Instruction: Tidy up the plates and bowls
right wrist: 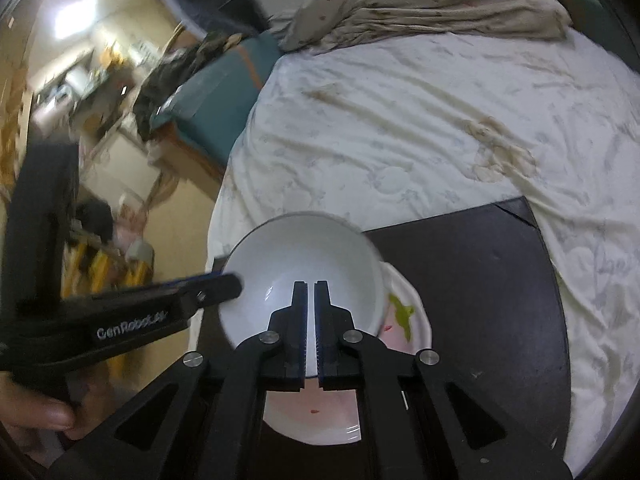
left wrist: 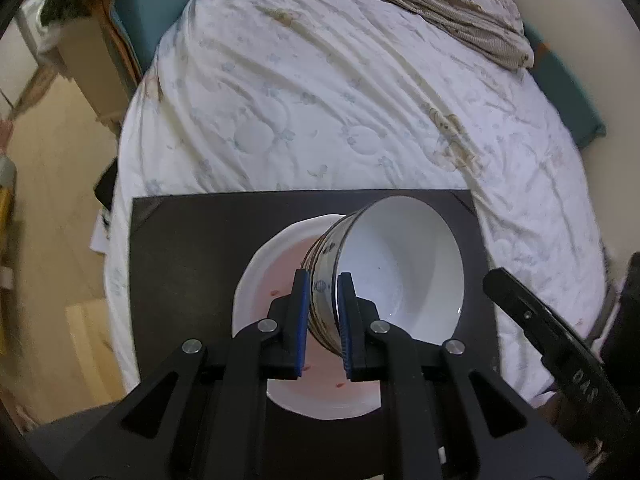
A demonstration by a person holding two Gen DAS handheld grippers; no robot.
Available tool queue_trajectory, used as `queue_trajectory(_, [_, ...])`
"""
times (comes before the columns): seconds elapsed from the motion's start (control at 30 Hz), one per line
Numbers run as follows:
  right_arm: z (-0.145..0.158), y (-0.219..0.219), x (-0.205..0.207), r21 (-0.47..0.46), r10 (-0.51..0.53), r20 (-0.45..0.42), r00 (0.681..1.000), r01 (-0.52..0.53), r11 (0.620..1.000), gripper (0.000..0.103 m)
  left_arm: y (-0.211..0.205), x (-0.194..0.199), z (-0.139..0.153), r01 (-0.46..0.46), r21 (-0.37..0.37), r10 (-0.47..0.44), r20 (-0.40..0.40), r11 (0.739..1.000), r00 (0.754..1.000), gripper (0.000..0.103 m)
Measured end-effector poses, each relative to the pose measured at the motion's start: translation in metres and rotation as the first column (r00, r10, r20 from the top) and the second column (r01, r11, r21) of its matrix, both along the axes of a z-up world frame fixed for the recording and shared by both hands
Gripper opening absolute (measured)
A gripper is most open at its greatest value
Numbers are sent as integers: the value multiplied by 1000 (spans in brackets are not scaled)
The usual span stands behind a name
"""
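Observation:
My left gripper (left wrist: 323,276) is shut on the wall of a white bowl (left wrist: 400,264) with a blue pattern outside. One pad is inside the rim and the other outside. The bowl hangs tilted over a white plate (left wrist: 260,280) with pink stains, which lies on a dark board (left wrist: 180,240). In the right wrist view the same bowl (right wrist: 304,252) faces me, with the left gripper (right wrist: 232,280) clamped on its left rim. My right gripper (right wrist: 311,284) is shut with nothing in it, just in front of the bowl. The plate (right wrist: 416,320) shows a green smear.
The board (right wrist: 480,280) rests on a bed with a white quilt (left wrist: 320,100). A crumpled beige blanket (right wrist: 420,4) lies at the far end. A teal box (right wrist: 216,96) and clutter stand by the bed's left side over a wooden floor (left wrist: 52,200). A hand (right wrist: 40,416) grips the left tool.

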State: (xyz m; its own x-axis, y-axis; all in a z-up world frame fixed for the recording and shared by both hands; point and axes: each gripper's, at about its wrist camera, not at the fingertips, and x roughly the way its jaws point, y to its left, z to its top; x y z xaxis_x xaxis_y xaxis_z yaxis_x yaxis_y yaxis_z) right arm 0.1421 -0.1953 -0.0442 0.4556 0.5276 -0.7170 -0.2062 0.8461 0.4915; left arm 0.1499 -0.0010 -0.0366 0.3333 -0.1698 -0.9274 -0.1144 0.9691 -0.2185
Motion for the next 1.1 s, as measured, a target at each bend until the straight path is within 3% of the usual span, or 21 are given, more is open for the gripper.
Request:
queue_trajectory(0.1, [-7,-19,9,58,-47,-76,996,52,997,17,6,4,-5,-17,-38,16,-15,999,1000,11])
queue_trajectory(0.17, [-13,-27,13,68,-65,-104,992,73,995,31,6,7,-7,-15,-48,14,-15,999,1000,11])
queue_trajectory(0.23, [-22,-35,16,94,-102,-136,985,115,989,56,5,9,-8,-1,-73,0,-12,997,1000,12])
queue_trajectory(0.5, [-59,-24,33,153,-52,-261,964,94,984,56,10,22,-17,-2,-111,-3,-44,994,999,12])
queue_trajectory(0.7, [-59,-13,41,166,-14,-241,971,55,985,53,14,28,-26,-15,-104,8,-70,994,998,13])
queue_trajectory(0.83, [-56,-9,47,189,3,-220,976,40,981,45,14,31,-31,-22,-94,14,-94,995,995,13])
queue_trajectory(0.93, [-54,-7,52,150,-9,-212,977,41,988,38,16,33,-35,-35,-97,25,-101,995,995,14])
queue_trajectory(1.1, [-58,-8,56,165,-1,-219,976,38,986,38,16,35,-36,-35,-90,25,-107,995,994,15])
